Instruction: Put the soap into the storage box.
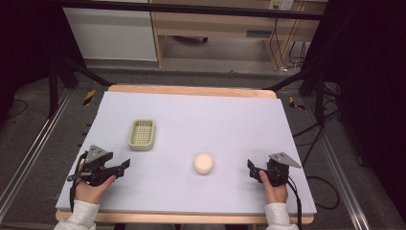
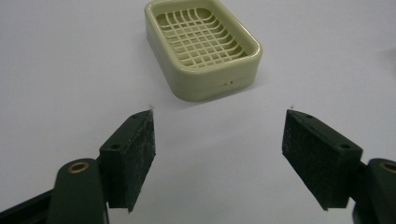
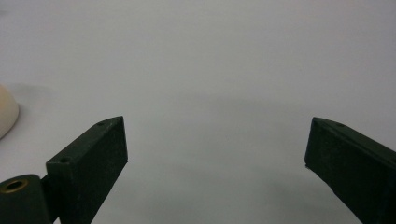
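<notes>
A pale green soap dish (image 1: 142, 134) with a grid bottom sits empty on the left half of the table; in the left gripper view the soap dish (image 2: 202, 46) lies ahead of the jaws. A round cream soap bar (image 1: 204, 163) rests near the table's middle, and its edge (image 3: 7, 113) shows at the far left of the right gripper view. My left gripper (image 1: 125, 166) rests near the front left, open, with nothing between its jaws (image 2: 219, 140). My right gripper (image 1: 250, 167) sits at the front right, open and empty (image 3: 217, 149), to the right of the soap.
The table (image 1: 230, 120) has a light lilac top with a wooden edge. Black frame bars and cables stand around it on the floor. A wooden cabinet stands beyond the far edge.
</notes>
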Available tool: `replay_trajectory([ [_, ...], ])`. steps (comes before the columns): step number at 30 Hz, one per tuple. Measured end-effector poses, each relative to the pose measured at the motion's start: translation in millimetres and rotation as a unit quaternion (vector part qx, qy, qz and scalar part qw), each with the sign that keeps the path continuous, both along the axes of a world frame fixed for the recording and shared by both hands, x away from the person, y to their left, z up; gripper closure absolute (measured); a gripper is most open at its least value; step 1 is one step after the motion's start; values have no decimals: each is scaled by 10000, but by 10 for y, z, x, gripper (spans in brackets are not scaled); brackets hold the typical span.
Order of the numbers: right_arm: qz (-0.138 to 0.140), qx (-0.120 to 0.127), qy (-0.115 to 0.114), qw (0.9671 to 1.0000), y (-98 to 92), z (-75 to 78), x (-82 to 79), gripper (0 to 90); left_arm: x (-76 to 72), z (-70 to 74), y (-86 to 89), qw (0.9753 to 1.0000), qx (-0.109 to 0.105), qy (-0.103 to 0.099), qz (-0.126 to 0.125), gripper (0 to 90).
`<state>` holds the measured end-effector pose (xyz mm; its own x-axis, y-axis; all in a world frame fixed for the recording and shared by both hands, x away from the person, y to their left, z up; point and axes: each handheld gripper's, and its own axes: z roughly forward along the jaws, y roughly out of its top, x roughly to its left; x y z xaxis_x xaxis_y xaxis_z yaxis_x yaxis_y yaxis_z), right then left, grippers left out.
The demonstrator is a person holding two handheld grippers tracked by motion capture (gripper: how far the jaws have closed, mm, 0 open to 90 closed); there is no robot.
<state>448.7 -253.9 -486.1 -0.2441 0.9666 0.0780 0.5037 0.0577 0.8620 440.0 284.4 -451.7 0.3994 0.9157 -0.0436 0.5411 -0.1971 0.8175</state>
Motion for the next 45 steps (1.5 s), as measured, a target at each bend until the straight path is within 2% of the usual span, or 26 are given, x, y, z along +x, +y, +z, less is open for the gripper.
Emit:
replay_trajectory([
  [3,6,-5,-1,10000,5,1,-2,62,-2,8,-37,10000,53,2,-47,243],
  [27,-55,-7,-84,9999,10,2,-21,61,62,19,-356,9989,81,113,-453,222],
  [45,-40,8,-69,10000,7,2,-19,61,148,81,-600,9971,124,60,-744,219],
])
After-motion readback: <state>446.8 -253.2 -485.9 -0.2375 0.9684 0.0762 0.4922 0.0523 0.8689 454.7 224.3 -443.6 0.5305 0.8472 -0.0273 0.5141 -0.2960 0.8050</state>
